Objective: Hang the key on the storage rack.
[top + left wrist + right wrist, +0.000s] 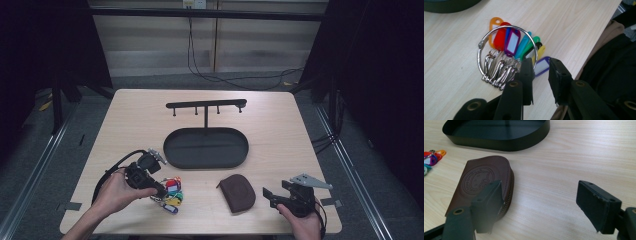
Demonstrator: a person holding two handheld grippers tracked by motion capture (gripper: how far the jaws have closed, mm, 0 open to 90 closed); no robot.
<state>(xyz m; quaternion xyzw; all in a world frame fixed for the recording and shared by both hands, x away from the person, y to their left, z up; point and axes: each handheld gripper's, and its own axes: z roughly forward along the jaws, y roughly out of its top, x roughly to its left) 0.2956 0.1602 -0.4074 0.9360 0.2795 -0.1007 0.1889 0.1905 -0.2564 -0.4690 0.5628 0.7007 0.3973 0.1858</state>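
Steel ring of coloured plastic key tags [507,53] lay on the pale wooden surface [280,130]; our left tool [541,72] straddled its rim, narrowly parted, nothing pinched. Our right tool [544,202] gaped beside the brown leather pouch [482,180]. The black oval tray [206,147] and hook rack [206,105] held nothing, so we judged everything undone.

one key bunch [170,195], one pouch [239,192], one tray [206,148]
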